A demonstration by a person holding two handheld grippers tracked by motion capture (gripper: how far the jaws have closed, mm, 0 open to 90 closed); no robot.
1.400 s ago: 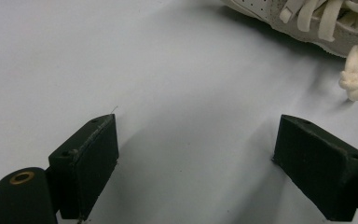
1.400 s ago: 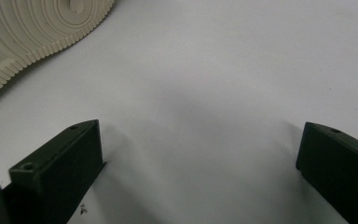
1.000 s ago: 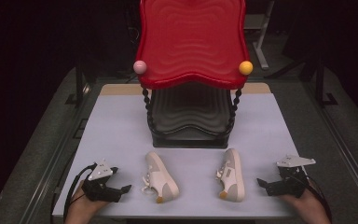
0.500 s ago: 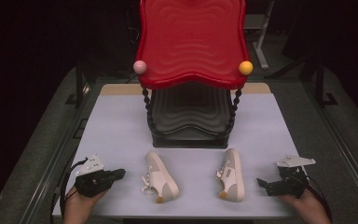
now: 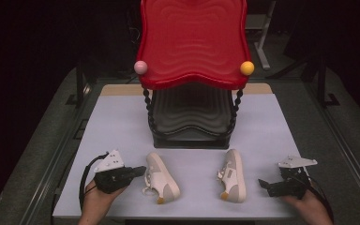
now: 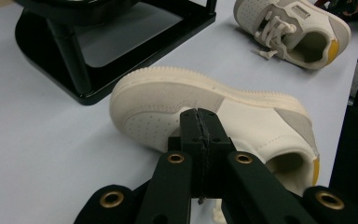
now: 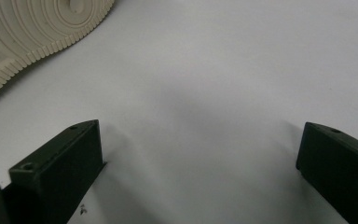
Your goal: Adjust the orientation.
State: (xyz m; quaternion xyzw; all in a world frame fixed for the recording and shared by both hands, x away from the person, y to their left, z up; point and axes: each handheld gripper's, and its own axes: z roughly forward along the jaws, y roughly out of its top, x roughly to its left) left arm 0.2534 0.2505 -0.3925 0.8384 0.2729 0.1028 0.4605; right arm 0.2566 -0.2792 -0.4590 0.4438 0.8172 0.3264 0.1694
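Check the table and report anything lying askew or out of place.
Both white sneakers are off. The right shoe lies tipped on its side, its ribbed sole turned toward the right claw. The left shoe sits upright but angled, so the pair isn't parallel. The red-topped rack stands straight.

On the ribbed sole of the shoe (image 7: 37, 32) lying near the right hand-held gripper, a moulded "24" is showing at the edge. Nothing else in front of me is carrying readable writing.
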